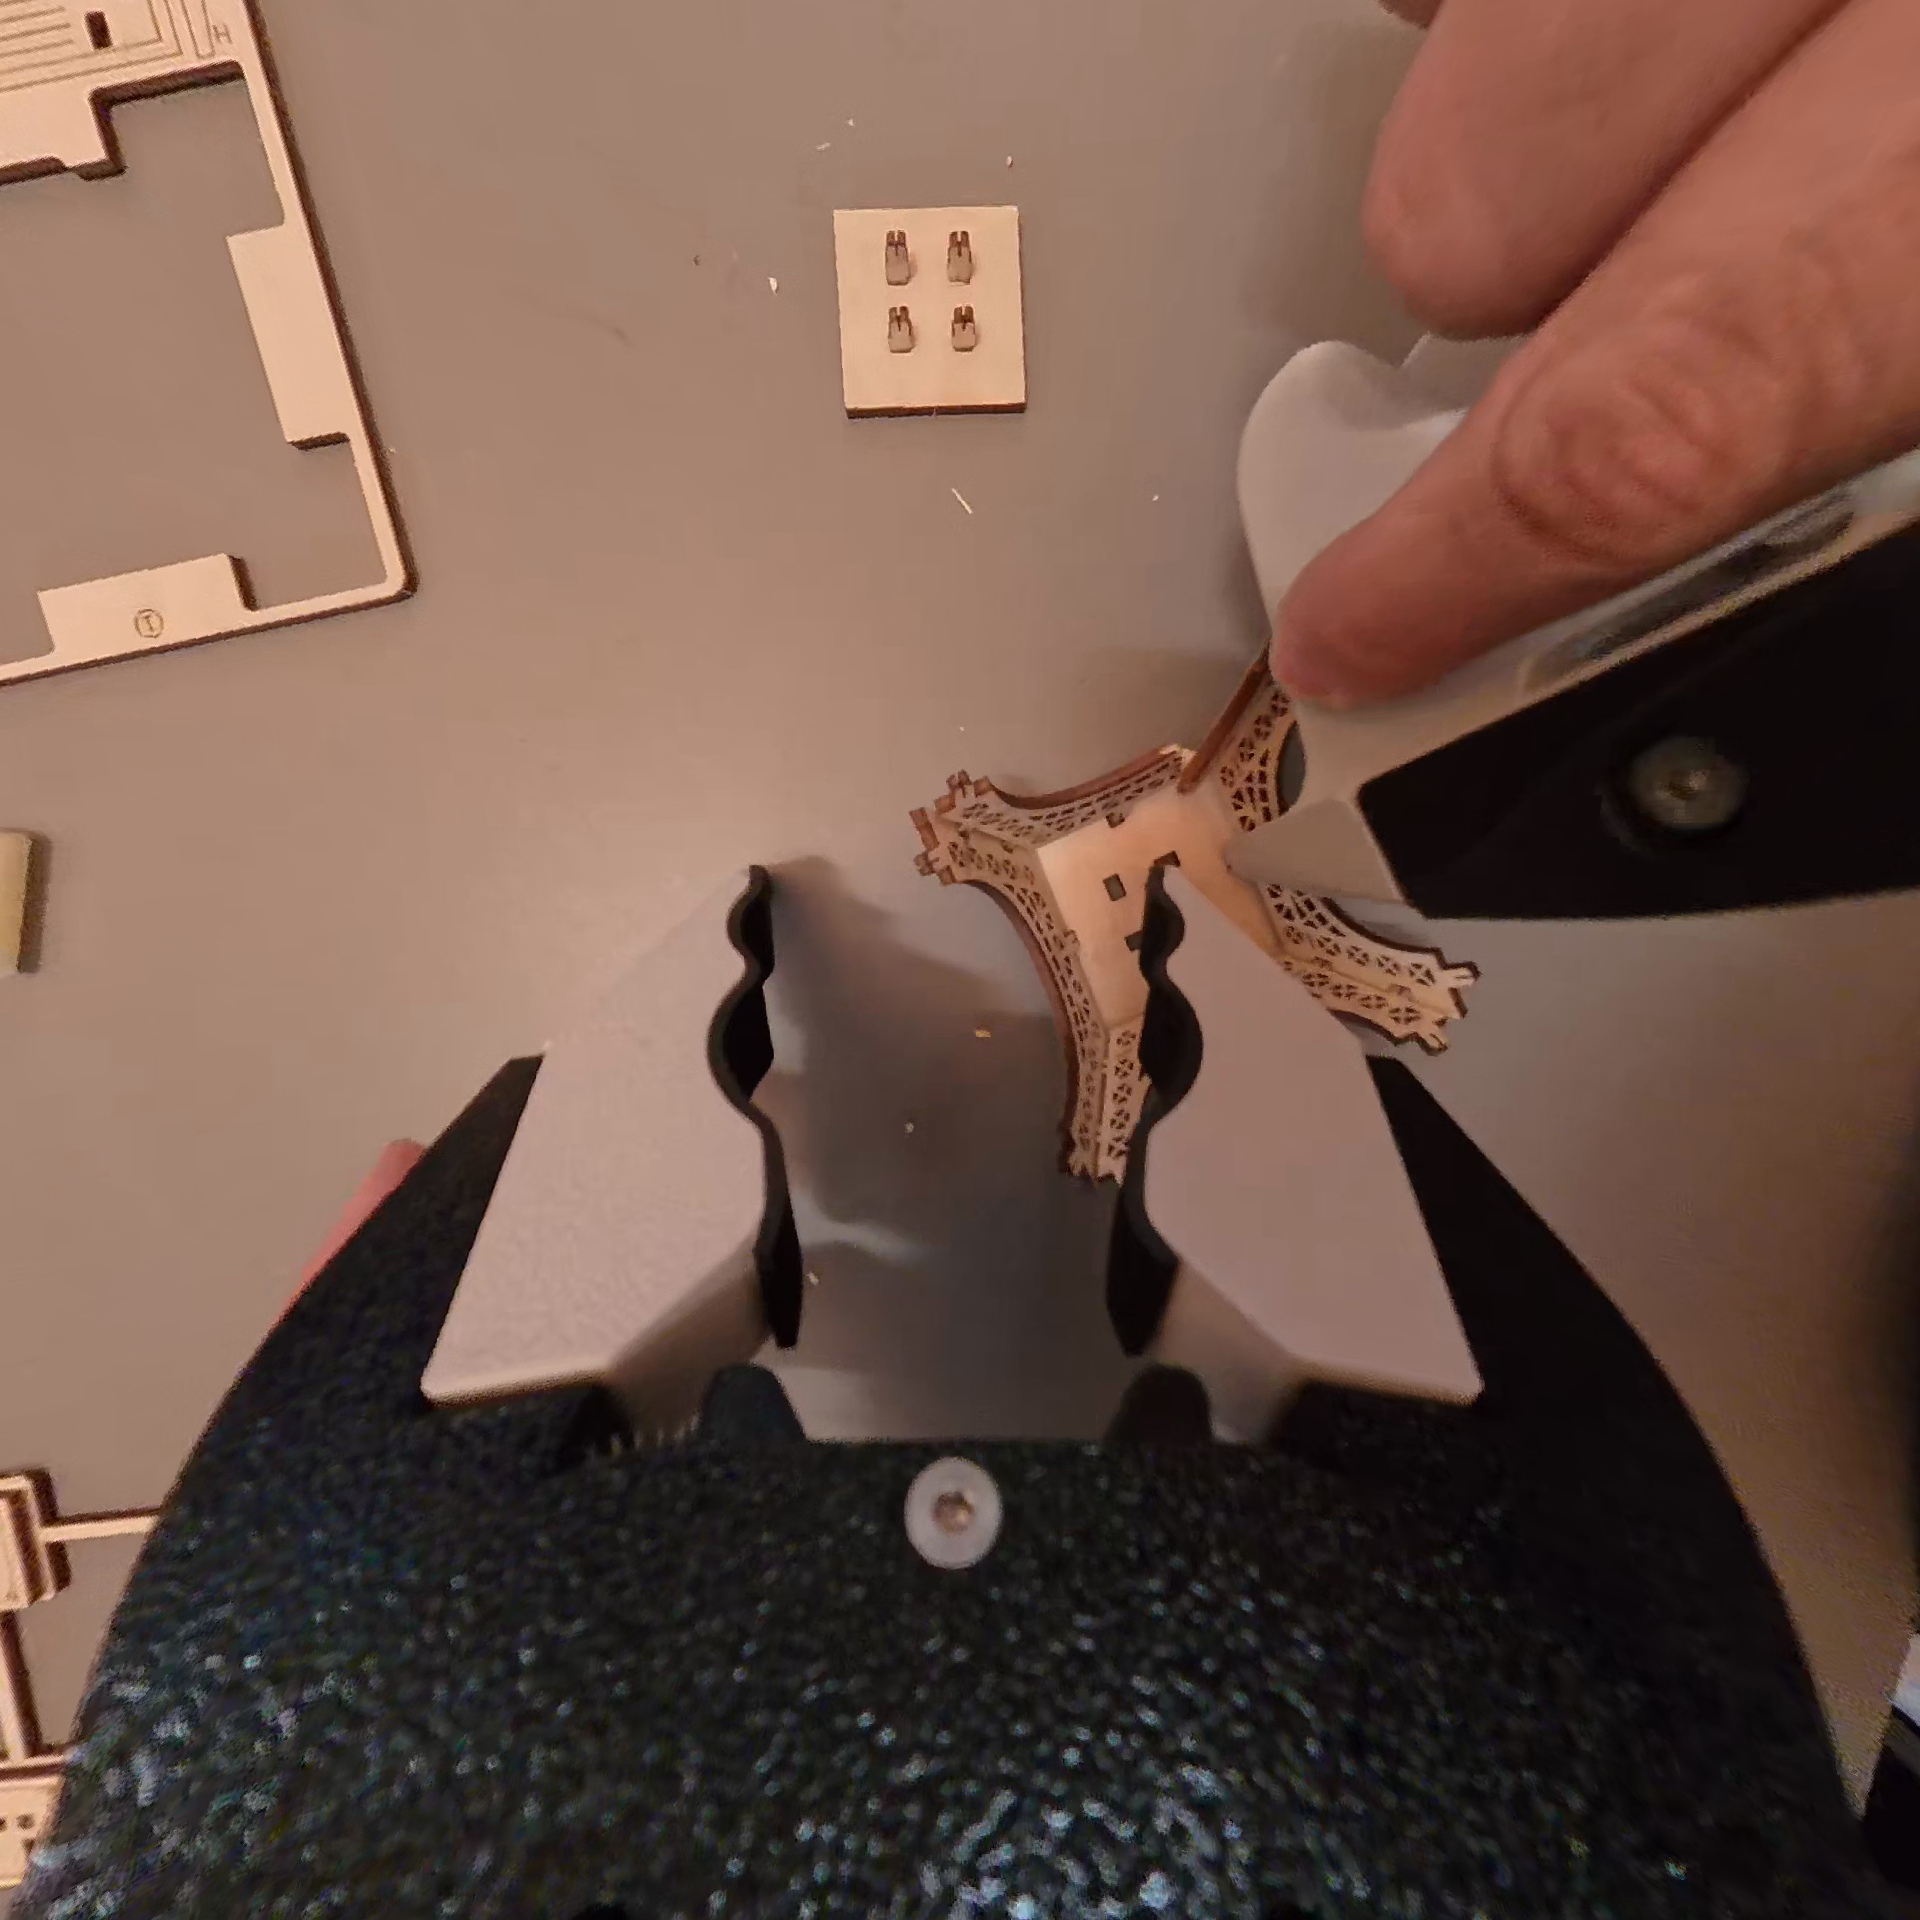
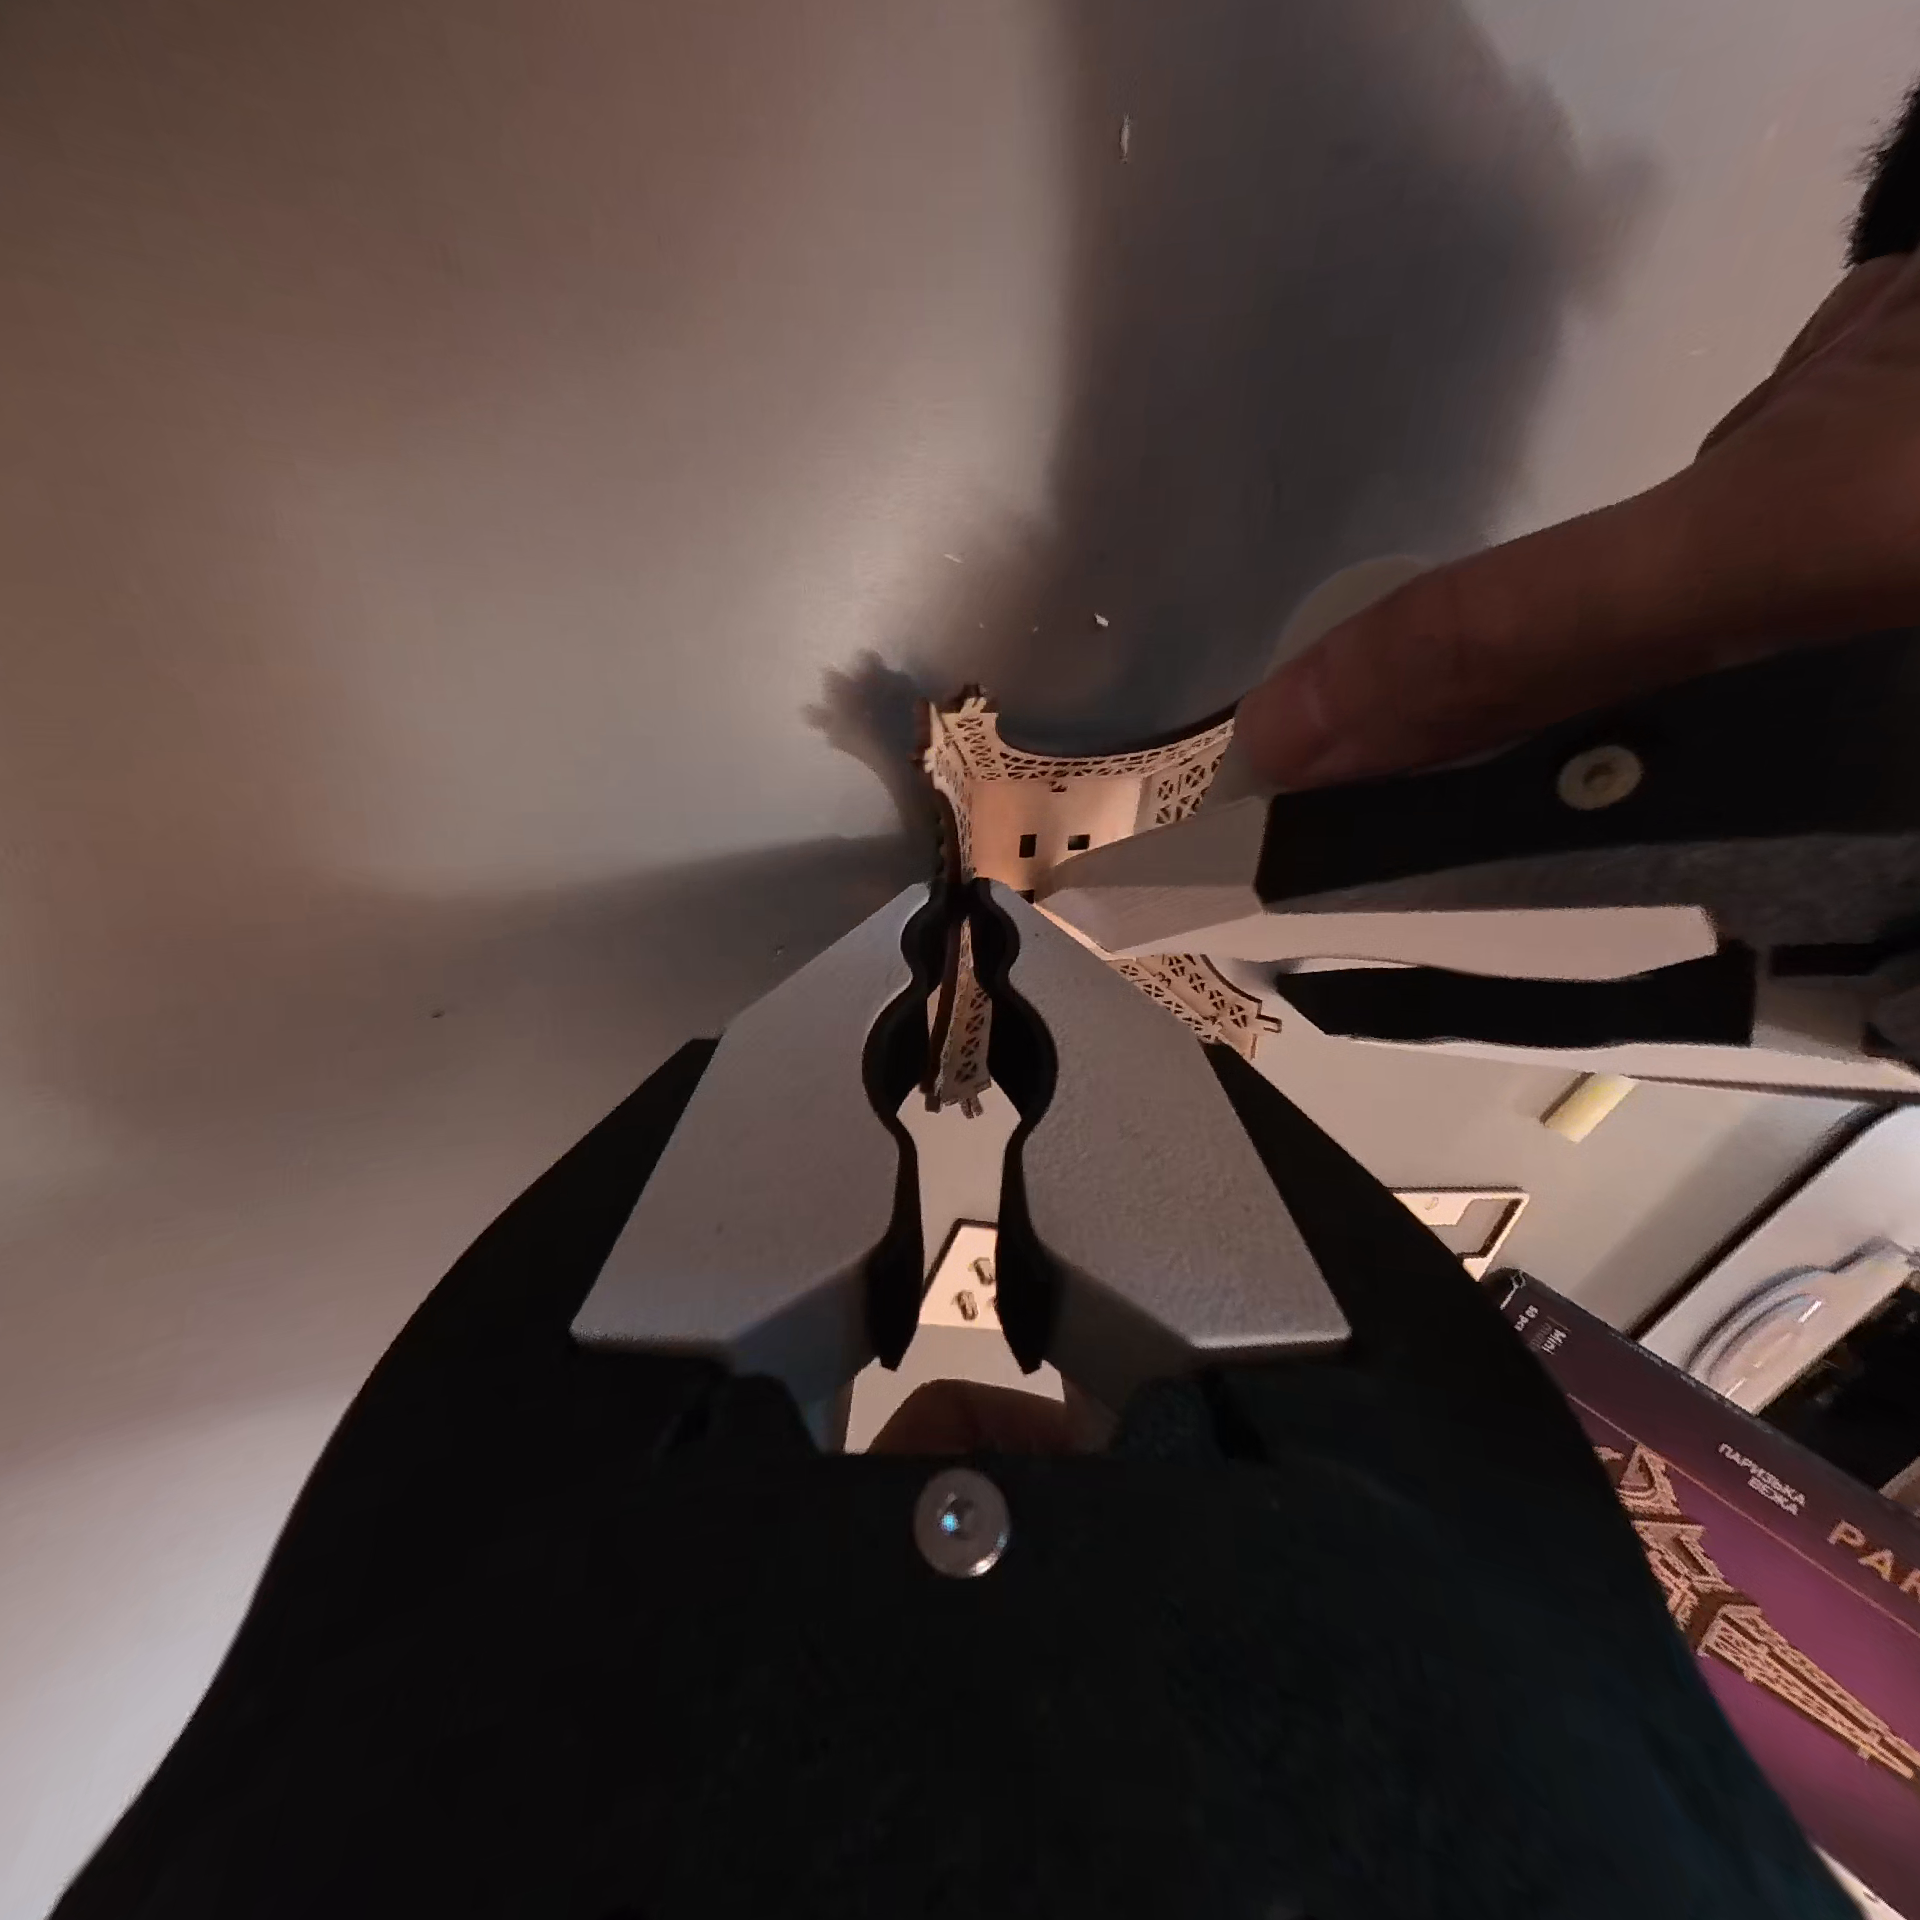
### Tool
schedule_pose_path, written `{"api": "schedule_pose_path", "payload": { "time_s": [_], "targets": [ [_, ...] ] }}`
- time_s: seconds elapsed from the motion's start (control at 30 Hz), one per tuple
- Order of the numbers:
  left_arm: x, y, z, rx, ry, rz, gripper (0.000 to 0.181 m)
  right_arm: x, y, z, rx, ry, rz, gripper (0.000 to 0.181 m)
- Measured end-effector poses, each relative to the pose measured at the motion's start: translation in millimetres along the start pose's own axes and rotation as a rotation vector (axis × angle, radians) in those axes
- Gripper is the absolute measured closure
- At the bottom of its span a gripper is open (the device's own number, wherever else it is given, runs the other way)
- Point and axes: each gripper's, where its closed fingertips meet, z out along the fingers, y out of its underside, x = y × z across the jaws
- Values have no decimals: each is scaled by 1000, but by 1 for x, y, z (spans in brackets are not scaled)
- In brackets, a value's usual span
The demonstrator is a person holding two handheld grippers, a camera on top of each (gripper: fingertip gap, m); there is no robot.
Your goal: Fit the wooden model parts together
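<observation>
The wooden lattice tower base (image 1: 1081, 873) has four spread legs and a flat slotted deck. My right gripper (image 2: 958, 904) is shut on one leg of the tower base (image 2: 997, 821). In the left wrist view the right gripper (image 1: 1252, 753) reaches in from the right, and a person's fingers (image 1: 1558, 447) lie along it. My left gripper (image 1: 961, 894) is open and empty, and its right finger overlaps the deck. I cannot tell if they touch. In the right wrist view the left gripper (image 2: 1174, 940) comes in from the right.
A square wooden plate with small pegs (image 1: 928, 312) lies on the grey table (image 1: 582, 520) beyond the model. Punched-out wooden sheets lie at the upper left (image 1: 312, 364) and lower left (image 1: 31, 1558). A purple box (image 2: 1766, 1610) lies at the lower right.
</observation>
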Motion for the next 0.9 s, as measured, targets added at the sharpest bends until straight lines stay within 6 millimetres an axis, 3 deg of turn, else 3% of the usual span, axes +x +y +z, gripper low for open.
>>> {"api": "schedule_pose_path", "payload": {
  "time_s": [0.37, 0.57, 0.67, 0.9],
  "targets": [
    [0, -1, 0, 17, 5, 6, 111, -2, 0, -2, 8, -12, 76, 178],
    [0, 0, 0, 17, 3, 3, 111, -4, 10, -3, -18, 16, 74, 160],
    [1, 0, -1, 14, 7, 11, 111, -2, 5, -3, 3, 48, 24, 180],
    [1, 0, 0, -34, 18, 32, 111, -2, 5, -3, -11, 84, -31, 180]
  ]
}}
